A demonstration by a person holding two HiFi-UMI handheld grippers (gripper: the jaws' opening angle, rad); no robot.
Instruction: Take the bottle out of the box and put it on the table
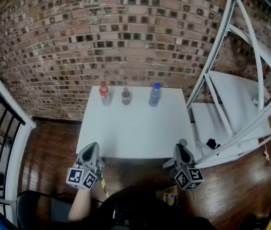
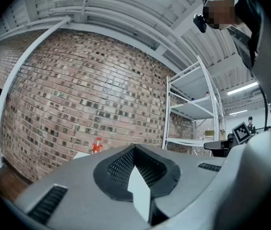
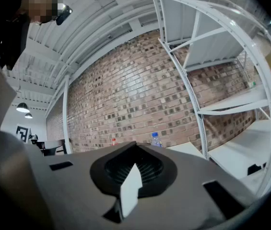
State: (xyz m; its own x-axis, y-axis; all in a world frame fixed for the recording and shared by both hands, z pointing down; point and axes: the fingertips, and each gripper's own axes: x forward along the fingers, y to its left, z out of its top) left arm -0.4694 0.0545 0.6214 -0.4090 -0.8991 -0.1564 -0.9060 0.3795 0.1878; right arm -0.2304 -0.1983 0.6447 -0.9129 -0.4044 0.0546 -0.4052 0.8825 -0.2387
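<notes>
Three bottles stand along the far edge of the white table (image 1: 135,128): a red-capped one (image 1: 104,93), a dark one (image 1: 125,96) and a blue-capped clear one (image 1: 155,95). My left gripper (image 1: 93,148) hovers at the table's near left edge, jaws together, nothing in them. My right gripper (image 1: 182,145) is at the near right edge, also shut and empty. Below the right gripper, a small brown box (image 1: 166,195) shows a blue cap (image 1: 173,196). The left gripper view shows the red bottle (image 2: 97,145) far ahead. The right gripper view shows the blue-capped bottle (image 3: 155,139).
A white metal shelf rack (image 1: 231,104) stands close to the table's right side. A black railing (image 1: 1,128) runs along the left. A brick wall (image 1: 125,32) is behind the table. A dark chair (image 1: 34,210) sits at the lower left on the wood floor.
</notes>
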